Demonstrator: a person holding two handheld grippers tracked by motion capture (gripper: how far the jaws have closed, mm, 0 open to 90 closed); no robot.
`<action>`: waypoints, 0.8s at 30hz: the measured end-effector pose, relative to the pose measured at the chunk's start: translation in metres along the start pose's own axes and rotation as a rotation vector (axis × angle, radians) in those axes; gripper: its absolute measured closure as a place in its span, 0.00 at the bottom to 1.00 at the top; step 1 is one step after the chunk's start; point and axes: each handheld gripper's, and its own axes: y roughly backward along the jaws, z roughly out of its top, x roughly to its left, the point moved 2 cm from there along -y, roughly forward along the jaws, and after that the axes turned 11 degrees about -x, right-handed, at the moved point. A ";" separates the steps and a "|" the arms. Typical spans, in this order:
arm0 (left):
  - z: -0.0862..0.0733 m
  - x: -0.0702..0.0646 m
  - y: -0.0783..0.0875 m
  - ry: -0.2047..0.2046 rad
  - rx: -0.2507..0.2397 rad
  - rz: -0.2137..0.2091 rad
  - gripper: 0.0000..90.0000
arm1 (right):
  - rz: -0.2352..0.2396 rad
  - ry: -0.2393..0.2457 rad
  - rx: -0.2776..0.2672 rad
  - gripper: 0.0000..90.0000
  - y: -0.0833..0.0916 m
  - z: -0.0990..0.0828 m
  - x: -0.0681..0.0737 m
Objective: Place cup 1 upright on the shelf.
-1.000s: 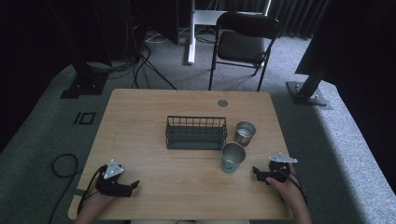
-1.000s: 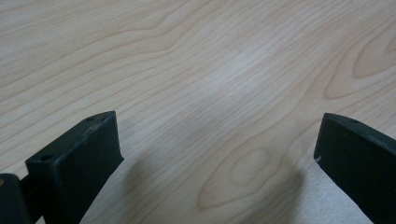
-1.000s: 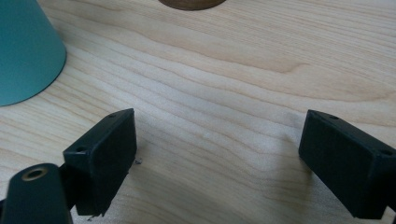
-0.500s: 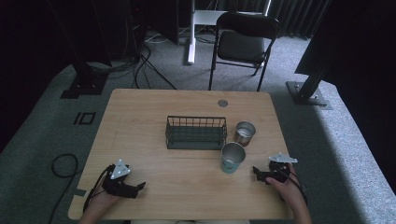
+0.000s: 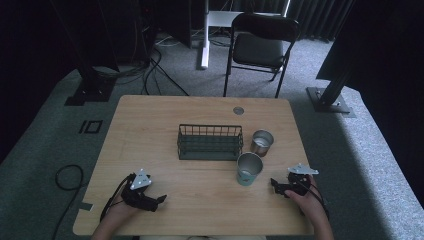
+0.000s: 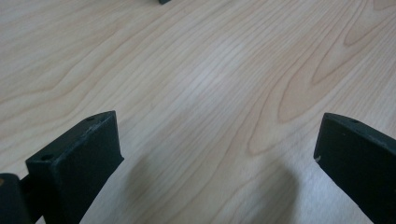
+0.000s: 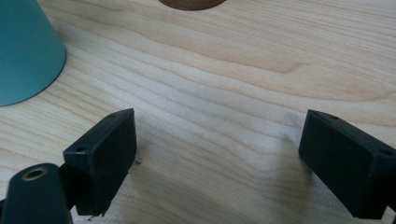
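both grippers spread wide; teal cup (image 7: 23,51) near right gripper (image 7: 215,163), perhaps untouched

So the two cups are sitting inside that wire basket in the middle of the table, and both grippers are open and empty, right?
Not quite. The teal cup and the metal cup stand on the table outside the wire basket, to its right, as the high view shows. The rest holds: the left gripper and right gripper are both open and empty.
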 end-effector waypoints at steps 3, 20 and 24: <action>0.004 -0.003 -0.003 -0.006 -0.008 -0.017 0.01 | 0.000 -0.001 0.000 0.12 0.000 0.000 0.000; 0.021 -0.023 -0.027 -0.058 -0.002 -0.098 0.01 | 0.000 0.000 0.000 0.12 0.000 0.000 0.000; 0.026 -0.028 -0.032 -0.072 -0.002 -0.119 0.01 | 0.000 0.000 0.000 0.12 0.000 0.000 0.000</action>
